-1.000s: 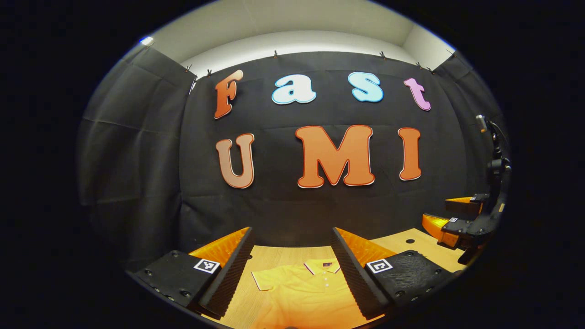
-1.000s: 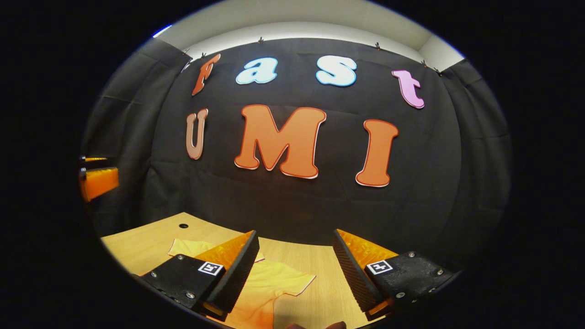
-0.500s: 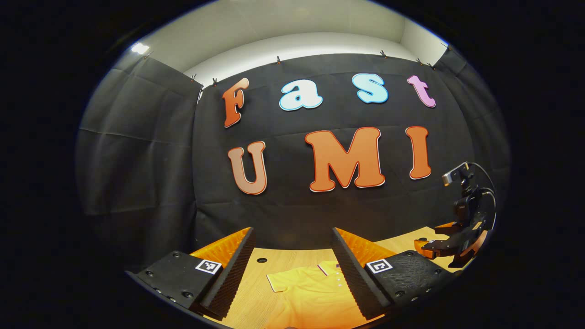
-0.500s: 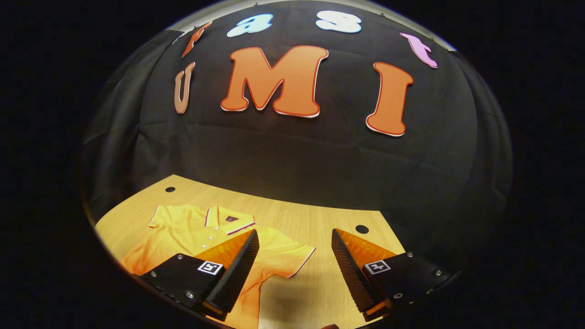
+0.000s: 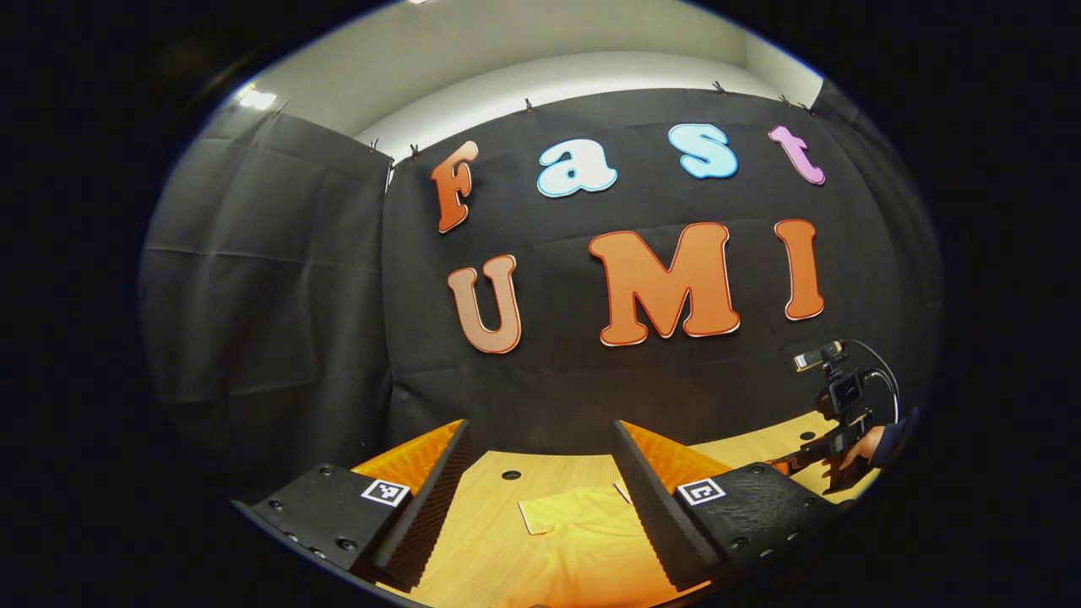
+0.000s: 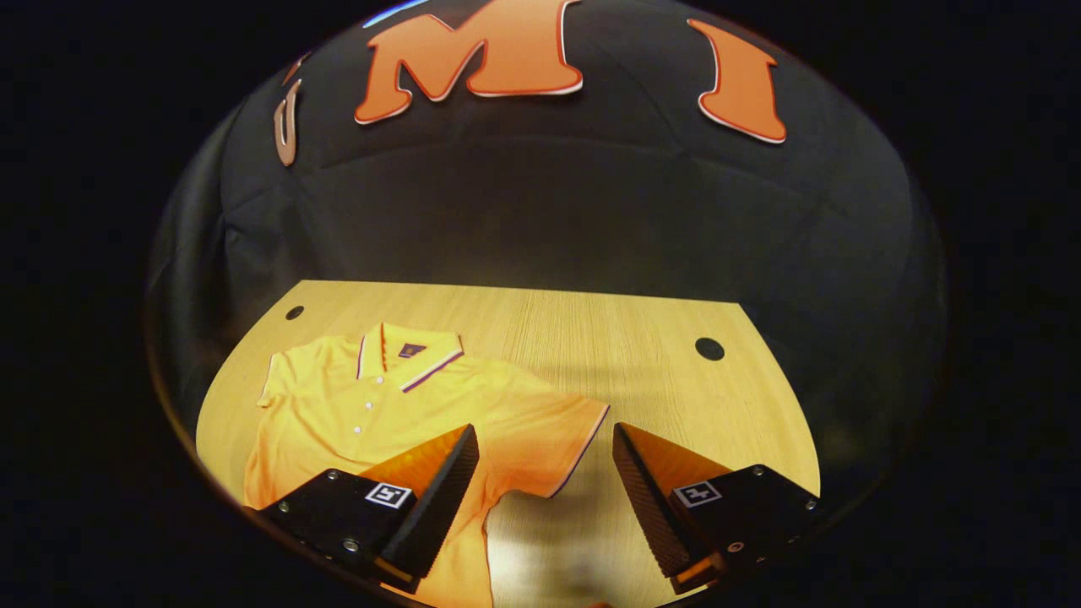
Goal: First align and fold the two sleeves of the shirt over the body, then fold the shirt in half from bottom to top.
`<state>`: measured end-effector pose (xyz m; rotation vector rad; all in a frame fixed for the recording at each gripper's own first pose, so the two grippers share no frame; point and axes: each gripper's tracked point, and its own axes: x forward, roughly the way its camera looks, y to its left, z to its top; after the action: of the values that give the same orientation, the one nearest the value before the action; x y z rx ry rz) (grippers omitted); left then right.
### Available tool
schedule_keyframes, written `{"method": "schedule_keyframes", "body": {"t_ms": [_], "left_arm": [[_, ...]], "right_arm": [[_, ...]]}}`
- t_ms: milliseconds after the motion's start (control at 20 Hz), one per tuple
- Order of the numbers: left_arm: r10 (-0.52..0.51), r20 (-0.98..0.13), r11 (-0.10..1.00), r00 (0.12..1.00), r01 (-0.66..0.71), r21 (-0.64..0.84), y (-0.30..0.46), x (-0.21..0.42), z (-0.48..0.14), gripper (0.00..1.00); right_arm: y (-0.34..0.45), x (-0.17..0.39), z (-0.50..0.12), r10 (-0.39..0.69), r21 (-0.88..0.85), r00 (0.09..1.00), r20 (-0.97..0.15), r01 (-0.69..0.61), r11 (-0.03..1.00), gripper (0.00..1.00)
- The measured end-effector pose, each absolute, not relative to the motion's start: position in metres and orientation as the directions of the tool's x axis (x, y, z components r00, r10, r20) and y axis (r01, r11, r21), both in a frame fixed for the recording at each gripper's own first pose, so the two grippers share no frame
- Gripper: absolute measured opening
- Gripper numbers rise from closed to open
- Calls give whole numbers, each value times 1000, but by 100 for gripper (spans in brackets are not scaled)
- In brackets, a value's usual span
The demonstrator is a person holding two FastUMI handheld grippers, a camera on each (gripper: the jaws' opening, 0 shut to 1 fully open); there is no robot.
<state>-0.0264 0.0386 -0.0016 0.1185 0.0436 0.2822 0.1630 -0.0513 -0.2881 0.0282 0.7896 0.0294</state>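
1. Presently: one shirt (image 6: 380,414) lies flat on the table (image 6: 642,338), collar far, both sleeves spread.
2. Right gripper (image 6: 545,473): jaws wide, empty, hovering at one sleeve (image 6: 557,431).
3. Left gripper (image 5: 540,473): wide, empty, above the other sleeve (image 5: 549,513).
4. Advice: pinch each cuff hem, fold inward evenly.
5. Count: one shirt, two sleeves, two grippers.

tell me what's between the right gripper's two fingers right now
In the right gripper view the right gripper is open, and the cuff end of the shirt's near sleeve lies in its gap on the wooden table, ungripped.
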Motion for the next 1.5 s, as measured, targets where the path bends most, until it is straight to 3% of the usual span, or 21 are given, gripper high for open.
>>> {"method": "schedule_keyframes", "body": {"t_ms": [350, 800, 1050, 1250, 1300, 1450, 1500], "left_arm": [[325, -103, 939, 940, -307, 158, 43, -18, -26, 99], [382, -207, 918, 901, -343, 199, 49, -16, -55, 99], [399, -248, 912, 883, -355, 203, 58, -17, -69, 99], [400, -269, 913, 876, -356, 199, 58, -15, -76, 99], [397, -274, 915, 876, -354, 194, 58, -13, -77, 99], [394, -278, 917, 876, -353, 188, 57, -14, -78, 99], [397, -269, 915, 877, -355, 192, 58, -15, -75, 99]], "right_arm": [[-51, 184, -345, 67, 78, 496, -866, 1, 997, 96], [-50, 199, -400, 150, 175, 229, -962, 91, 980, 95], [-60, 196, -424, 96, 113, 151, -984, 109, 988, 93], [-51, 205, -425, 55, 60, 129, -990, 37, 997, 87], [-46, 206, -424, 55, 59, 122, -991, 32, 998, 68], [-38, 209, -425, 60, 68, 118, -991, 59, 996, 42], [-37, 208, -426, 66, 74, 118, -991, 61, 995, 21]]}}
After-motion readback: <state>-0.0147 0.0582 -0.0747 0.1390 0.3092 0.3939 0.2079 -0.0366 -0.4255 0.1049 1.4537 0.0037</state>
